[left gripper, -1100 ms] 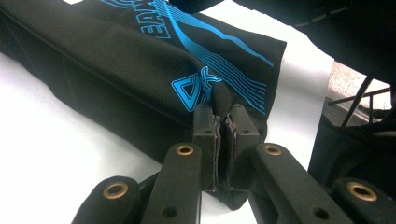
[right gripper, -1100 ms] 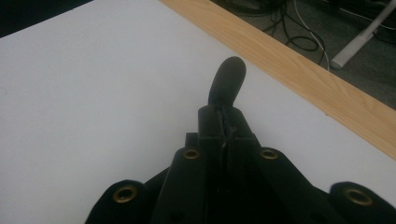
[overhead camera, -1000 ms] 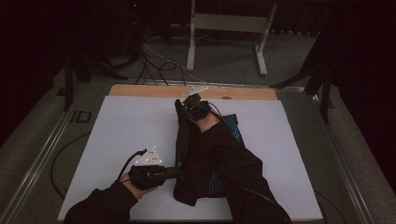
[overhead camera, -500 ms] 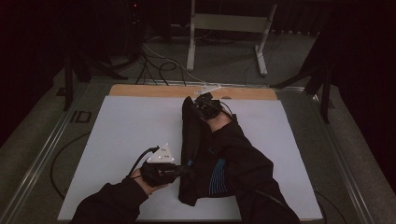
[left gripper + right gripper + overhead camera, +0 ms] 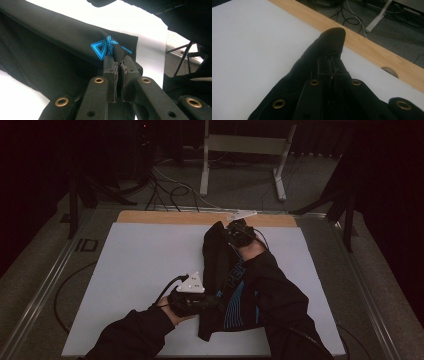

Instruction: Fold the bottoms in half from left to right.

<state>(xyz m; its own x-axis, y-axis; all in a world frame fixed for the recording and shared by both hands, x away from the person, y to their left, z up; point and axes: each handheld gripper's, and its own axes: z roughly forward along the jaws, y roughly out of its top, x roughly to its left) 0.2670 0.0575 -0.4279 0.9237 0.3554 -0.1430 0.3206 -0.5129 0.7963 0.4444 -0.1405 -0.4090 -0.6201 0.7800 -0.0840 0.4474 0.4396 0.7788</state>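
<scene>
Left gripper (image 5: 212, 301) clamps black blue-printed fabric garment (image 5: 220, 270) at 6 o'clock | right gripper (image 5: 231, 234) clamps 12 o'clock end | long axis 12–6

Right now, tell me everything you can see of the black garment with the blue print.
The black garment is soft, matte fabric, folded into a long strip lying on the white table from its near edge toward the wooden far edge. Bright blue lettering and curved line graphics show on it. The left tool is shut on a pinched fold beside the blue logo; the right tool is shut on the far end, which bunches into a rounded hump. A sleeved forearm crosses over it.
</scene>
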